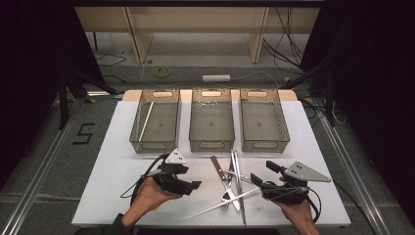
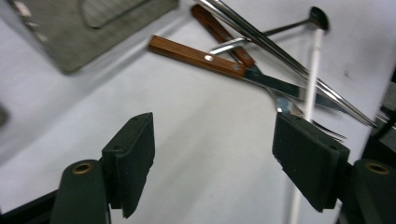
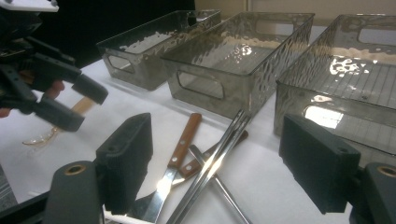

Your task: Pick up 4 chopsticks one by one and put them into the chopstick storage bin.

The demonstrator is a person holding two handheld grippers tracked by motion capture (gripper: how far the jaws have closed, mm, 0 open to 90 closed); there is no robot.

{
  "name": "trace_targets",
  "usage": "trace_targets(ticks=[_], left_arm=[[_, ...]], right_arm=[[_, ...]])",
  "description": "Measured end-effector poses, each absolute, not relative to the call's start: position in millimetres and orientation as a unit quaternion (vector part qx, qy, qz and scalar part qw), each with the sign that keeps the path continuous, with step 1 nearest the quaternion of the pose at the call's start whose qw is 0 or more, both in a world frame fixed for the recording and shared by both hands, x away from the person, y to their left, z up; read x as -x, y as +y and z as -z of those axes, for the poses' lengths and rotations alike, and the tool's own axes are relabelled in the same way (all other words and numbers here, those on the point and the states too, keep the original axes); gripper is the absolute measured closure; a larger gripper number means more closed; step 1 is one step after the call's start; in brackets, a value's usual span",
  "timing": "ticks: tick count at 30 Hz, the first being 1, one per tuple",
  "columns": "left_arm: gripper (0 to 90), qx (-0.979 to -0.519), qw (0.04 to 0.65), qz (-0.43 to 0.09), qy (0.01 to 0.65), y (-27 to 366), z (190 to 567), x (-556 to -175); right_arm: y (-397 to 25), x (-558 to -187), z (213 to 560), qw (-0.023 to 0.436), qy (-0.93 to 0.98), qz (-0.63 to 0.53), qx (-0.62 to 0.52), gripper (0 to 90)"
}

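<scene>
White surface [image 1: 122, 196] carries three clear bins [image 1: 211, 125] at the back, left bin already holding one white chopstick [image 1: 146, 121]. Cutlery pile [image 1: 230, 183] lies near the front between the hands: wood-handled knives, metal chopsticks, fork, white chopstick [image 1: 220, 204] all crossed. Left tongs [image 1: 195, 186] apart, empty, just beside the pile; right tongs [image 1: 254, 180] apart, empty, at its other edge. Risk: grabbing two overlapped pieces at once, or dragging the stack; thin round sticks likely slip or roll off the pads
</scene>
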State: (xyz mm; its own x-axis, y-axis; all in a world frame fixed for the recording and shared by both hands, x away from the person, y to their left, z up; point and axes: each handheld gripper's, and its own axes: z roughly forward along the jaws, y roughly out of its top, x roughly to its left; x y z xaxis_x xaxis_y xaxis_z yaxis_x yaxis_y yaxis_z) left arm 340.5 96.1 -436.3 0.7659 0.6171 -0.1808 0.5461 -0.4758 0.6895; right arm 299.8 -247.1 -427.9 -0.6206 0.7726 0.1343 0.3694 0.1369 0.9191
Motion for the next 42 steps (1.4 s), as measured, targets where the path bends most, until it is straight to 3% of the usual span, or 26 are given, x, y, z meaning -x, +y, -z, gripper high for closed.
trace_targets(ticks=[10,19,42], left_arm=[[37.1,-0.888,0.345,-0.015,0.305,75.8,447.1,-328.1],[51.8,-0.905,0.329,-0.002,0.271,58.7,453.3,-321.5],[68.4,-0.932,0.284,0.002,0.225,32.0,466.7,-310.3]], right_arm=[[-246.8,-300.0,428.2,0.190,0.731,-0.526,-0.390,26.8],[-246.7,-300.1,428.0,0.190,0.731,-0.527,-0.390,26.8],[-246.5,-300.3,427.8,0.190,0.730,-0.528,-0.390,26.8]])
